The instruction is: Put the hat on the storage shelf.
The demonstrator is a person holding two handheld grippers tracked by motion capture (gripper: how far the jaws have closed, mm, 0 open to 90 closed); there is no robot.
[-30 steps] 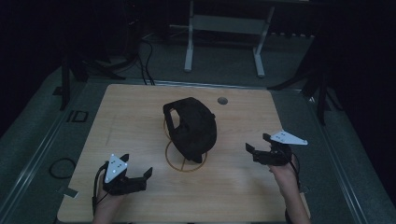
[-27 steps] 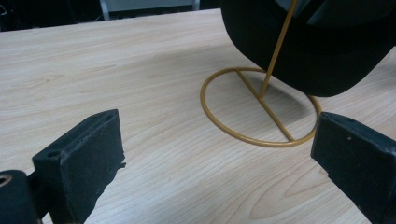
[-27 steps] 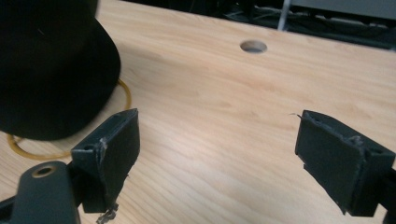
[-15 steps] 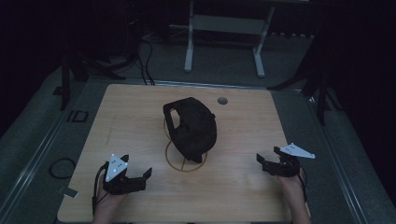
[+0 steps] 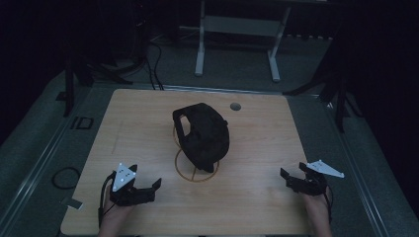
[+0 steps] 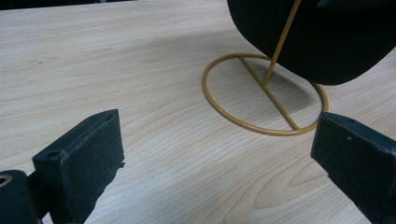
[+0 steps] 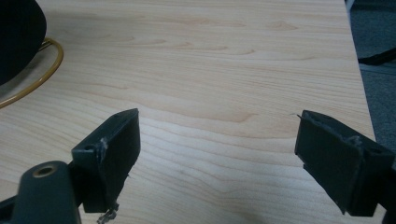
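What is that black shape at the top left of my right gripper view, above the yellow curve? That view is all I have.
Observer: A black cap on a gold wire stand, mid-table in the high view.
Operator: How is the stand built?
Observer: A ring base with a crossbar, and a thin rod rising from that bar into the cap, per the left gripper view.
Operator: Where's the left gripper?
Observer: The left gripper sits near the table's front left, jaws open and aimed at the stand, holding nothing.
Operator: And mine?
Observer: The right gripper is open near the front right corner, apart from the stand.
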